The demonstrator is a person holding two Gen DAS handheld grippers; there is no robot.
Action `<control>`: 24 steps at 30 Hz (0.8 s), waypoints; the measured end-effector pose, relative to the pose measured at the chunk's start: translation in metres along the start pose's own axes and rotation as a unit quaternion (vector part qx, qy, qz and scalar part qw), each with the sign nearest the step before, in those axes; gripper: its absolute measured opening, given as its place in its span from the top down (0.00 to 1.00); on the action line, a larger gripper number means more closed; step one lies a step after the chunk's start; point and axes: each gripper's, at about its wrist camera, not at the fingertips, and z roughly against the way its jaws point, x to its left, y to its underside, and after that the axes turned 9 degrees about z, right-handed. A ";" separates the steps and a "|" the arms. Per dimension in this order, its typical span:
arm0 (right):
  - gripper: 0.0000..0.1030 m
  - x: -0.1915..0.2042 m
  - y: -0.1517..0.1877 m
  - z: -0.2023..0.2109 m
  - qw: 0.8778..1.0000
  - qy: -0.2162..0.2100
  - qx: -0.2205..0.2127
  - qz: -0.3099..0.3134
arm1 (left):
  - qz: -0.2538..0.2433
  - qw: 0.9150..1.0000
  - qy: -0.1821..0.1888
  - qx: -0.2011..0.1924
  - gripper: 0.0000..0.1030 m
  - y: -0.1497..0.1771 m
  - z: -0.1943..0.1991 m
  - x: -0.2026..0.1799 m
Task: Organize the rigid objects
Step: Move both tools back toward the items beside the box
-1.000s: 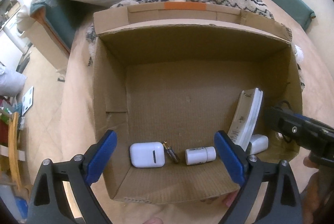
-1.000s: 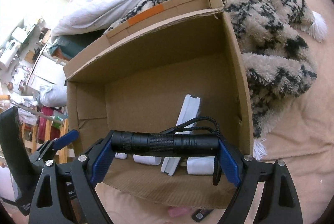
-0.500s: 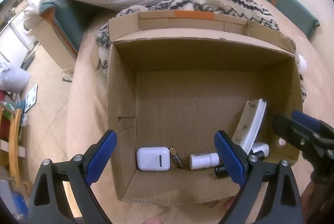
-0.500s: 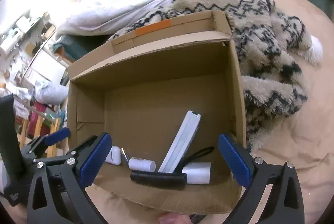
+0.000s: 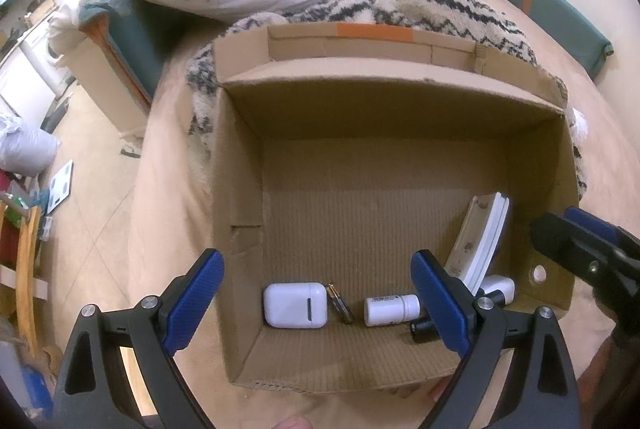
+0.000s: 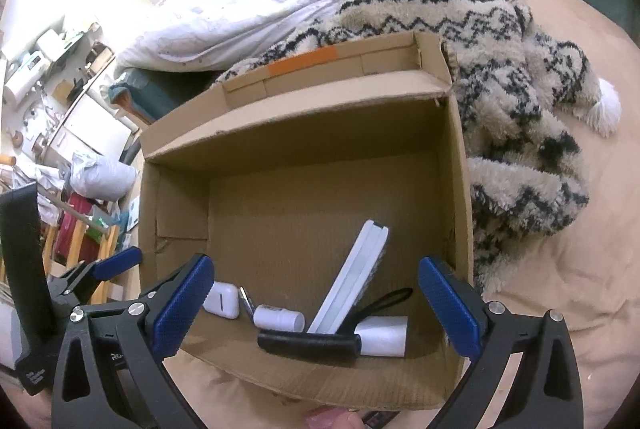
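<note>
Bed carried cardboard box. Flashlight lay inside, released. Right gripper and left gripper gaped empty. Best next: lift clear, avoid box wall.

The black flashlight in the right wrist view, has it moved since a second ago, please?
Yes: the flashlight dropped from the right gripper onto the box floor.

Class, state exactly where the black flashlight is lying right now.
In the right wrist view, the black flashlight lies on the cardboard box floor along its near wall, in front of the leaning white remote and beside the white bottle.
</note>
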 end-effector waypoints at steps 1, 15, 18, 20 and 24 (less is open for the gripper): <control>0.00 0.000 -0.001 0.003 1.000 0.001 -0.004 0.000 | 0.002 1.000 -0.003 -0.005 0.09 0.000 0.004 0.002; 0.00 -0.001 0.025 0.062 1.000 0.005 -0.028 0.000 | 0.043 0.999 -0.009 -0.006 0.09 0.030 0.043 0.048; 0.00 -0.004 0.039 0.066 1.000 0.012 -0.015 -0.005 | 0.051 0.998 -0.021 -0.006 0.09 0.038 0.048 0.055; 0.00 -0.006 0.047 0.067 1.000 0.019 -0.008 -0.008 | 0.057 0.998 -0.023 0.000 0.09 0.044 0.048 0.059; 0.00 -0.008 0.063 0.067 0.999 0.040 0.000 -0.002 | 0.069 0.997 -0.017 0.019 0.09 0.056 0.046 0.064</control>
